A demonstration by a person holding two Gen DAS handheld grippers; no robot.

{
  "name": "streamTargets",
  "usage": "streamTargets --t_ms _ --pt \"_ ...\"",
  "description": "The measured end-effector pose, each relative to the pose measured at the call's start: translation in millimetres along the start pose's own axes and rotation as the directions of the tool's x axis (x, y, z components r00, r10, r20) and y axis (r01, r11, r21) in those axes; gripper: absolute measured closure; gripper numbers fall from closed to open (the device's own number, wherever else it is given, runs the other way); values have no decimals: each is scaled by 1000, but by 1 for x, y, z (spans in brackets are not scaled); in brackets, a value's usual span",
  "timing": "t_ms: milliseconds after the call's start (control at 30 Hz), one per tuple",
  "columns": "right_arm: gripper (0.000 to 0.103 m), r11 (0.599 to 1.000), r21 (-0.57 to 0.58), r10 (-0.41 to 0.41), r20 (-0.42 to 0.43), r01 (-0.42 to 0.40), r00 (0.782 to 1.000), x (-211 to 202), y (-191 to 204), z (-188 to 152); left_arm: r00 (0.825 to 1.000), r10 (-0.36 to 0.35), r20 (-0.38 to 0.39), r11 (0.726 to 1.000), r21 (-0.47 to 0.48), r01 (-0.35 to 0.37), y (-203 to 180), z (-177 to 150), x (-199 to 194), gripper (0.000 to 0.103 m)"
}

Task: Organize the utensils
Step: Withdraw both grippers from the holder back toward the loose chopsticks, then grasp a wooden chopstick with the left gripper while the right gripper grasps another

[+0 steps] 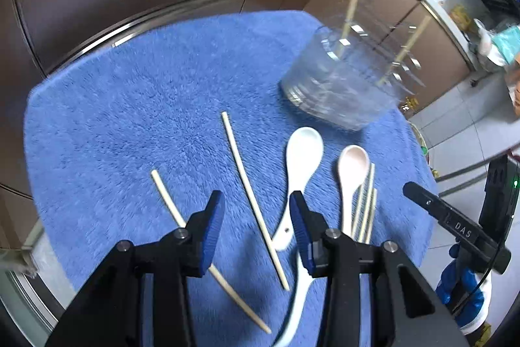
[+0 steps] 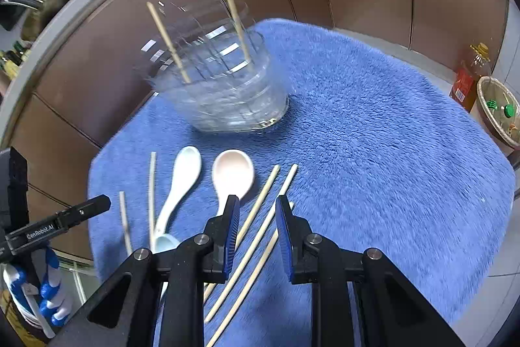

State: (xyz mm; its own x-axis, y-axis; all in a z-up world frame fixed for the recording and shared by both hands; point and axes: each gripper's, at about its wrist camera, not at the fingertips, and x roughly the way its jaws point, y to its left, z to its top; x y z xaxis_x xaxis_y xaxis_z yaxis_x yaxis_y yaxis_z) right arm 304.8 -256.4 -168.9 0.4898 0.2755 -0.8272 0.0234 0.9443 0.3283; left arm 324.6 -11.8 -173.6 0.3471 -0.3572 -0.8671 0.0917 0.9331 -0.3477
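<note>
Left wrist view: your left gripper hangs over a fluffy blue mat, jaws moderately apart and empty, above a pale wooden chopstick. A white ceramic spoon and a pinkish ceramic spoon lie beside it, bowls toward the mat's far edge. A clear glass bowl near that edge holds two upright chopsticks. Right wrist view: your right gripper has narrow, empty jaws above three loose chopsticks.
</note>
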Motion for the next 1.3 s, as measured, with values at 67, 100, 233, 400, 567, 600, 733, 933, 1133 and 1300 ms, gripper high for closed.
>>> streamTargets --t_ms 67,100,233,400,567,600,733,933,1133,1300 --pt "83 1000 3 -10 -28 10 1000 13 -3 7 1000 6 -22 1000 -18 -6 6 10 12 64" --pt "83 1000 5 -14 -38 15 999 19 -4 9 999 9 -32 1000 -24 -10 7 15 18 64" --pt "87 999 15 -44 -84 45 996 40 -12 17 997 36 -69 998 -43 -39 13 33 37 65" --pt "87 997 21 -66 -129 70 989 57 -18 24 992 62 -109 996 -56 -69 17 51 57 65" --pt "87 996 4 -88 -143 89 986 60 -17 24 986 86 -141 994 -50 -94 13 60 73 71" --pt "87 996 0 -91 -144 92 985 61 -19 26 984 96 -147 993 -50 -105 12 61 76 72" --pt "87 995 3 -94 -143 95 985 62 -19 23 980 120 -160 991 -46 -129 8 69 83 82" --pt "87 995 9 -101 -135 104 986 64 -11 20 967 180 -178 981 -43 -190 -3 81 94 90" --pt "92 994 19 -103 -122 107 987 72 0 24 950 264 -165 963 -11 -270 -28 83 105 96" --pt "95 996 29 -79 -101 82 992 65 4 24 962 238 -132 969 -32 -244 -35 75 102 98"
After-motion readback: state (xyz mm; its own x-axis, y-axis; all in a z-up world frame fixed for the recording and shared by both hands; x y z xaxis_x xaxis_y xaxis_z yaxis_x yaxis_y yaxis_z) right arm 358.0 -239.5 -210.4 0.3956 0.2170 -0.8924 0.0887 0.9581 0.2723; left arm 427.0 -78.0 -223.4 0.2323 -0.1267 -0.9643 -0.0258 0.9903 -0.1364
